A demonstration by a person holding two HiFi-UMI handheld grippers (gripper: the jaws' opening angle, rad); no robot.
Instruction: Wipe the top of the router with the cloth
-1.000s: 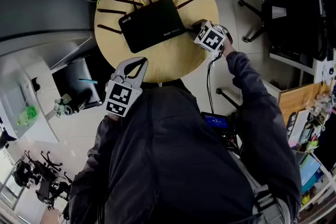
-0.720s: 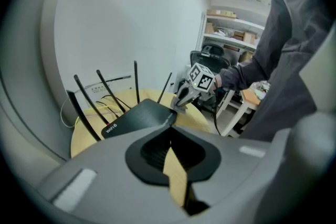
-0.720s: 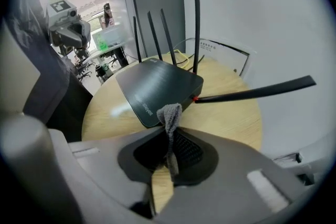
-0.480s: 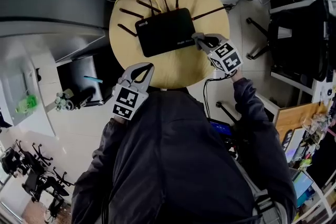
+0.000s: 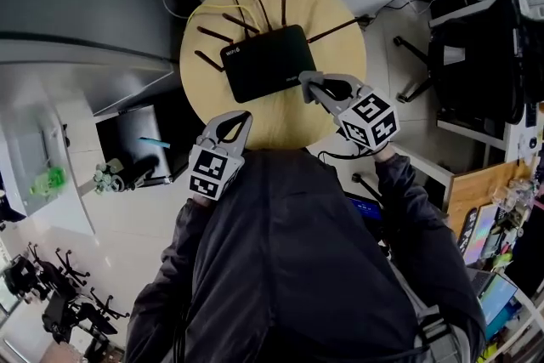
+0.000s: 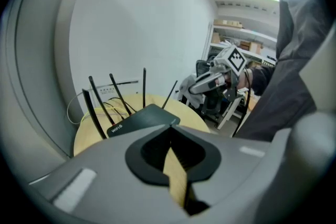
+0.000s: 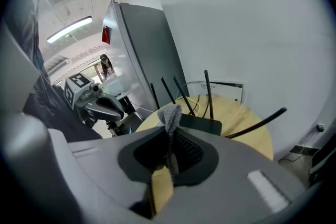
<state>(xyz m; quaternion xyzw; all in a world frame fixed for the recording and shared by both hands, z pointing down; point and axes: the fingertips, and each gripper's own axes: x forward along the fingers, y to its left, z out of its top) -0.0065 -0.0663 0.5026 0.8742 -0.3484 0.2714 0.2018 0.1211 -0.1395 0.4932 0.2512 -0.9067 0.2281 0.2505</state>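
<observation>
Right gripper (image 5: 308, 83) shifted to router (image 5: 268, 62) near corner, jaws pinching soft, limp cloth (image 7: 169, 112) by bunched end. Left gripper (image 5: 240, 117) closed, empty.

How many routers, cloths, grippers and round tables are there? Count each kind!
Router: 1
Cloth: 1
Grippers: 2, the left gripper and the right gripper
Round table: 1
Total: 5

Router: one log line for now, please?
right gripper: shut on cloth, at router corner | left gripper: shut, empty | router: on table
</observation>
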